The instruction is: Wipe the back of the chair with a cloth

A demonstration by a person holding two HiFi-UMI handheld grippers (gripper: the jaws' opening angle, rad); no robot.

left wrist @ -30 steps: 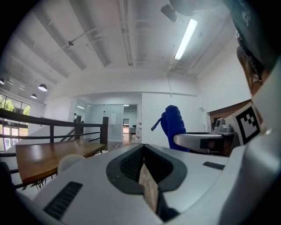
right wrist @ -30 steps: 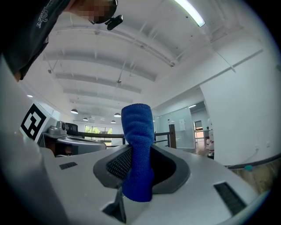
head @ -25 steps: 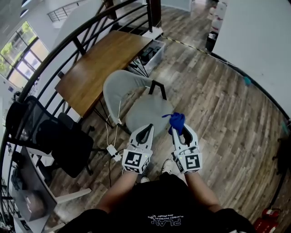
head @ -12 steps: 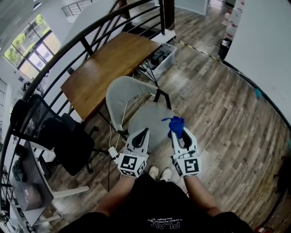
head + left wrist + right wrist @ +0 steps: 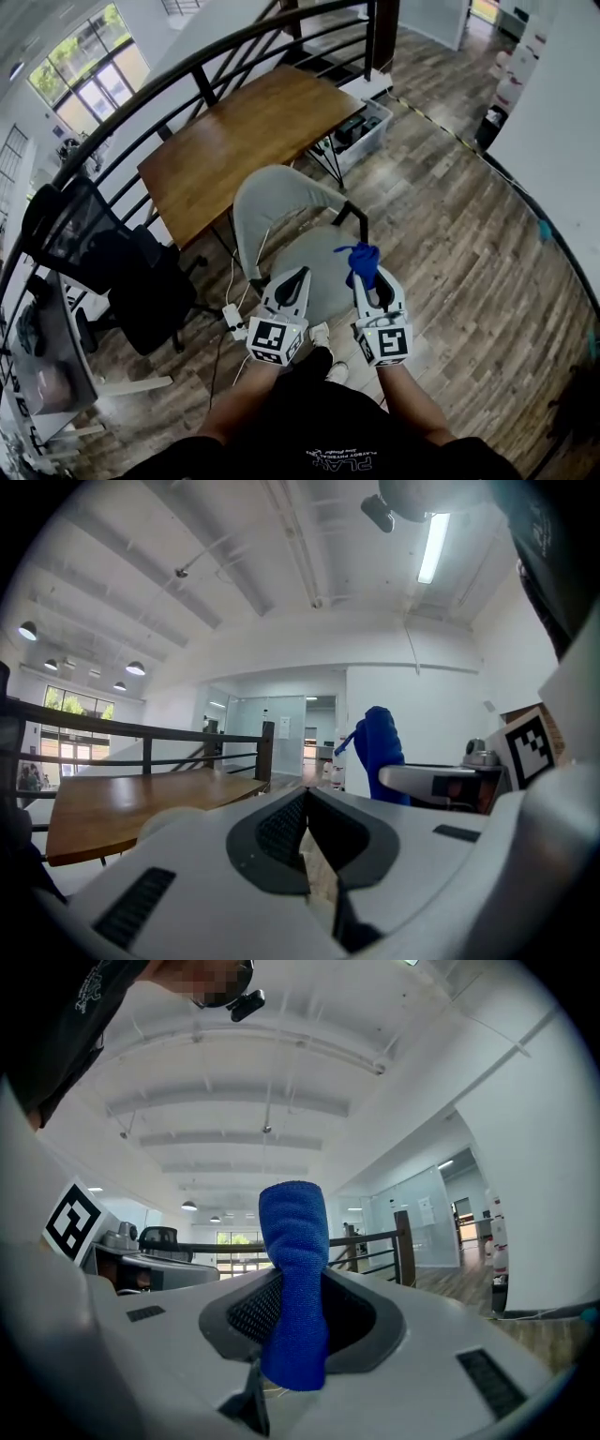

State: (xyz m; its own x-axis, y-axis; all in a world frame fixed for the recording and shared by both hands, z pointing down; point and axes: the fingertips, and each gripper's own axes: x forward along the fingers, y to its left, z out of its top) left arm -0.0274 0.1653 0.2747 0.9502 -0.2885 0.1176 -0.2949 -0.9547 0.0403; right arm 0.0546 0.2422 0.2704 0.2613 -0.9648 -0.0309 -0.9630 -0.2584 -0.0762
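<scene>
Head view: right tongs (image 5: 372, 281) pinch blue cloth (image 5: 364, 260), left tongs (image 5: 299, 276) closed, above chair (image 5: 272, 202) beside table (image 5: 234, 141).

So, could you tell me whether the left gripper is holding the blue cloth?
No, the cloth is pinched in the right gripper, while the left gripper is shut on nothing.

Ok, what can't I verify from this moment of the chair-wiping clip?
- Outer face of the chair backrest: head view, turned away behind the shell itself.
- Near edge of its seat: head view, covered by the left gripper and the right gripper holding the cloth.
- Dirt on the backrest: too small in the head view.
- Contents of the box by the table: too small.
</scene>
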